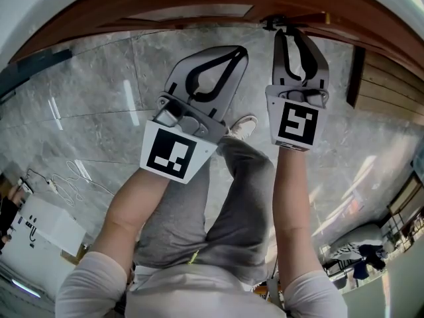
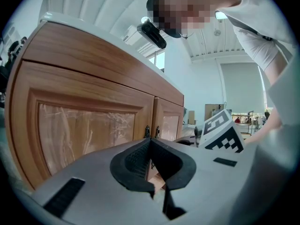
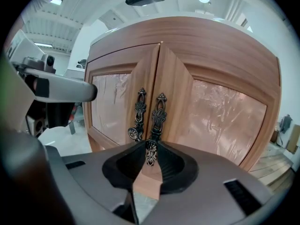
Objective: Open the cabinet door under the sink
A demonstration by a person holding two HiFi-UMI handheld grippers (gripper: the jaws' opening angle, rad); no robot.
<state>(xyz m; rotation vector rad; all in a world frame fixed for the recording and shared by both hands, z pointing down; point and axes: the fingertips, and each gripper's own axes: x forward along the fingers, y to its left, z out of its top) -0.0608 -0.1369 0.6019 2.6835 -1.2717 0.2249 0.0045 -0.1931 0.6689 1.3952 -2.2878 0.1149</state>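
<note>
Where cabinet door edges meet, right hand-held gripper clenched on handle; left hand-held gripper clenched, empty.

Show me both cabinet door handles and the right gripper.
Left handle [image 3: 138, 111]: right gripper view, its middle stem.
Right handle [image 3: 157, 118]: right gripper view, its middle stem.
Right gripper [image 3: 150, 146]: right gripper view, between its fingertips.

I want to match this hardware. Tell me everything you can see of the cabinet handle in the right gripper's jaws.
The handle is an upright pull of dark, bronze-looking metal, cast with scrolled ornament, a pointed finial on top and a round rosette low down. It sits on the wooden right door near its inner edge, beside a twin handle on the left door. The right gripper has its jaws closed on its lower end.
</note>
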